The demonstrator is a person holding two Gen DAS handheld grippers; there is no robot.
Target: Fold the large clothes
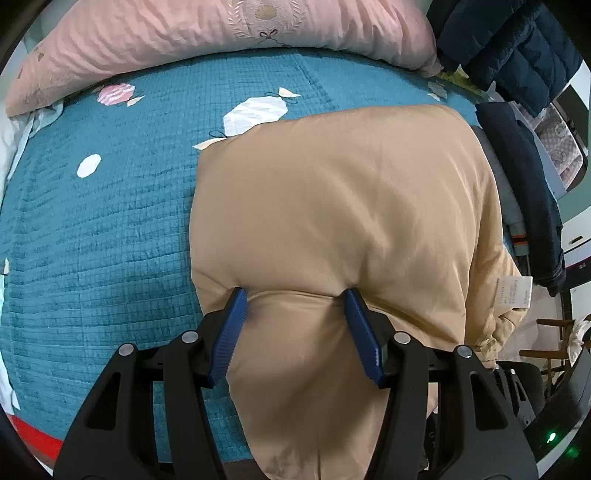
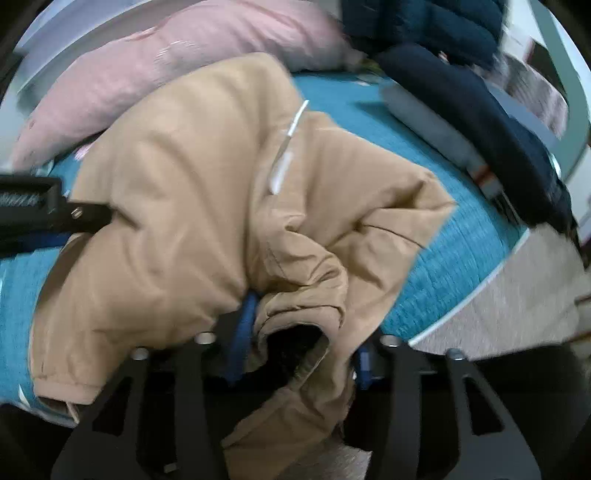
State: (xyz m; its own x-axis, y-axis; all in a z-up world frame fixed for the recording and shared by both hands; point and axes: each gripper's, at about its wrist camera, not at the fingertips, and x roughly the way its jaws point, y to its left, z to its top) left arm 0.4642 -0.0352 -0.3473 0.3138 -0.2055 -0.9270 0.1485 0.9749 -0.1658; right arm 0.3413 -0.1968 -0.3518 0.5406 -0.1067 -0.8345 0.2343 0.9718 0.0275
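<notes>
1. The tan jacket [image 1: 332, 206] lies on the bed [image 1: 110, 229], near its right edge, with its near end hanging over the front side. It already forms a puffy, roughly rectangular bundle, so at least one fold seems made.
2. The left gripper [image 1: 295, 306] has its fingers [image 1: 231, 332] spread wide, pressed into a thick bulge of jacket between them. They bracket the cloth rather than pinch it, so this looks like a loose hold at best.
3. The right gripper [image 2: 303, 332] is at the jacket's bunched near-right corner [image 2: 306, 295]. Its blue fingers [image 2: 243, 332] are mostly buried under cloth, which lies between them; whether they clench it cannot be told, and the view is blurred.
4. Judged from the loose flap [image 2: 399, 221] and the crumpled corner on the right, the bundle is not yet tidy. A further fold and some smoothing seem left.
5. A white care label [image 1: 513, 291] shows at the jacket's right edge. It carries print, but too small to read.
6. A white strip [image 2: 288, 147], perhaps the same label, shows in the right view; no writing is visible.
7. The pink pillow [image 1: 221, 33] has embroidery [image 1: 266, 14], no words.
</notes>
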